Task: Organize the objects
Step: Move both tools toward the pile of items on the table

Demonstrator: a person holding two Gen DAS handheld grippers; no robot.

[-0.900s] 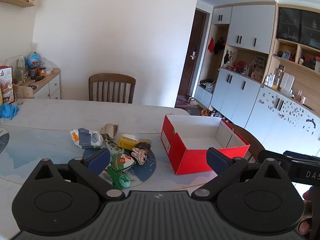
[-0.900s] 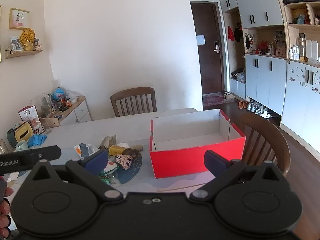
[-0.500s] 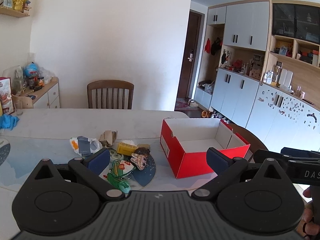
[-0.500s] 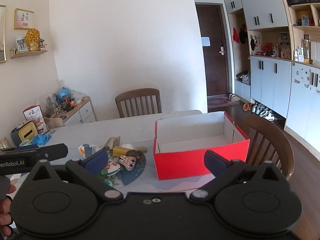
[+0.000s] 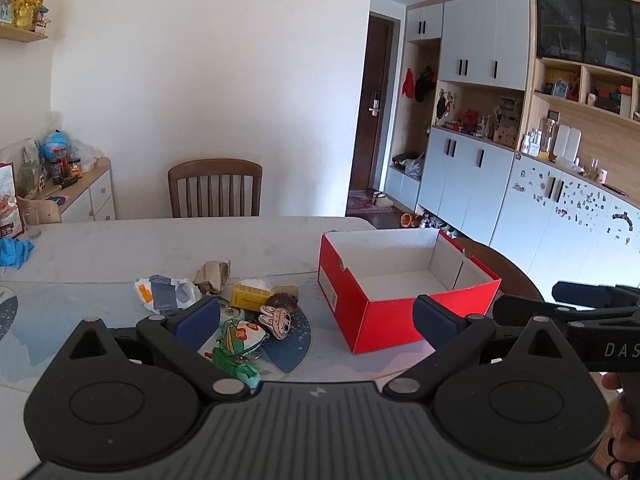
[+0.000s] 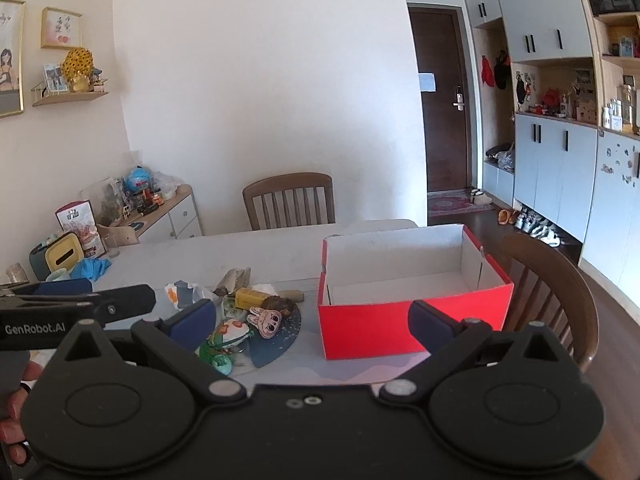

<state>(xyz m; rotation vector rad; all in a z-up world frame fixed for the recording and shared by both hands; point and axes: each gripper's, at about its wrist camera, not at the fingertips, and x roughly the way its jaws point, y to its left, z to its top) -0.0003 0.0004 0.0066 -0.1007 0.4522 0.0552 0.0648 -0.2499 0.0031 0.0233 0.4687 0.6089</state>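
Note:
An open, empty red box stands on the pale table at the right. Left of it lies a pile of small items: a rabbit-face charm, a yellow box, a green-and-white toy, a crumpled wrapper and crumpled brown paper. My left gripper is open and empty, held back from the table's near edge. My right gripper is open and empty, beside it.
A wooden chair stands at the table's far side and another at its right end. A blue cloth lies at the table's left. A sideboard with clutter stands by the left wall. Cabinets line the right wall.
Both grippers have drawn back and risen a little, so the table, pile and box sit lower and farther in view. Both stay open. Nothing on the table has moved.

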